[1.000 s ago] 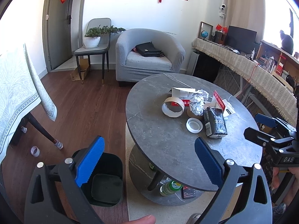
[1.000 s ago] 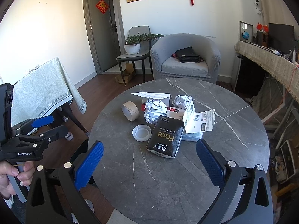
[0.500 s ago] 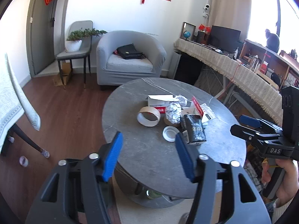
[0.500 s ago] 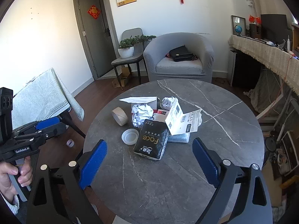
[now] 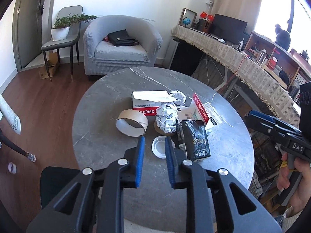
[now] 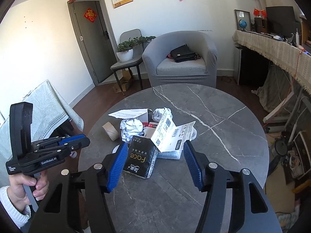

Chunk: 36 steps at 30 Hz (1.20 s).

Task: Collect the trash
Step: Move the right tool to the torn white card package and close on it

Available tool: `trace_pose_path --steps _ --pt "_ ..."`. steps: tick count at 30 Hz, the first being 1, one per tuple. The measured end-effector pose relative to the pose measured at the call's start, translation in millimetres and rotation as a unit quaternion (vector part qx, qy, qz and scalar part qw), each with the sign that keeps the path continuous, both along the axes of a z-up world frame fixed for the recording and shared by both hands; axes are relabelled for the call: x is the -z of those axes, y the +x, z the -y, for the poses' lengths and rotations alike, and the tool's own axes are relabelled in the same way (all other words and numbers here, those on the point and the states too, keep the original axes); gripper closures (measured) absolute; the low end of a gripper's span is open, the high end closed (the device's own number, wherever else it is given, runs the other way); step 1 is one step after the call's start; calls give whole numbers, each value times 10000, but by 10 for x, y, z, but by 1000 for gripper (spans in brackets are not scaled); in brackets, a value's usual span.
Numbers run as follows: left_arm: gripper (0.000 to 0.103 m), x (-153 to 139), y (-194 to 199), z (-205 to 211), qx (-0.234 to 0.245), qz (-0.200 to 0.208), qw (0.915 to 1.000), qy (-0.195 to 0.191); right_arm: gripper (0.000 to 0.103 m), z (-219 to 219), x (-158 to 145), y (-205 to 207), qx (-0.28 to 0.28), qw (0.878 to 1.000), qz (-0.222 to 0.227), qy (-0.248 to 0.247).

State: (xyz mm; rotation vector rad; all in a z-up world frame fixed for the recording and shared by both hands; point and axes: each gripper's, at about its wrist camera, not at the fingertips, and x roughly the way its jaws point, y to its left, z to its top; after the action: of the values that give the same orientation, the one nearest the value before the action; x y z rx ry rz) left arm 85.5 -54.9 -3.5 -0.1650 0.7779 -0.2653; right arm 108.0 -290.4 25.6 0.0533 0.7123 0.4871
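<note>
Trash lies in a heap on the round grey marble table [image 5: 108, 116]: a cardboard tape roll [image 5: 132, 122], a crumpled paper ball [image 5: 168, 118], a SanDisk box [image 5: 147, 104], a white lid [image 5: 159, 148], a black tissue pack [image 6: 140, 159] and an unfolded white carton [image 6: 171, 134]. My left gripper [image 5: 154, 143] hovers short of the lid, its jaws closing with nothing pressed between them. My right gripper [image 6: 155, 145] hangs over the near side of the tissue pack. Its jaws are closing too, with the pack framed between the pads but untouched.
A dark bin [image 5: 54, 180] stands on the floor at the table's left. Behind the table are a grey armchair [image 5: 122, 46] and a chair with a potted plant [image 5: 60, 31]. A fringed sideboard [image 5: 243, 64] runs along the right, and a cloth-covered table [image 6: 44, 106] on the left.
Both pairs of jaws have narrowed, the left far more. The left gripper swung from over the bin toward the table's middle. The right gripper came closer to the trash heap.
</note>
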Motion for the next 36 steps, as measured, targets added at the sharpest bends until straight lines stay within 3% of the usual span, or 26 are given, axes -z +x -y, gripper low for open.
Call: trace_pose_path --steps 12,23,25,28,36 --pt "82 184 322 28 -75 -230 9995 186 52 -30 93 309 8 9997 -166 160" --pt "82 338 573 -55 -200 -381 9991 -9 52 -173 214 429 25 9996 -281 16" --pt "84 396 614 -83 -247 -448 9986 -146 52 -228 223 456 2 9996 -270 -16" --pt "96 377 630 -61 -185 -345 9991 -172 54 -311 252 493 -30 9996 -274 -114" --pt "99 268 569 49 -1 -120 9998 -162 67 -395 394 586 48 9985 -420 -345"
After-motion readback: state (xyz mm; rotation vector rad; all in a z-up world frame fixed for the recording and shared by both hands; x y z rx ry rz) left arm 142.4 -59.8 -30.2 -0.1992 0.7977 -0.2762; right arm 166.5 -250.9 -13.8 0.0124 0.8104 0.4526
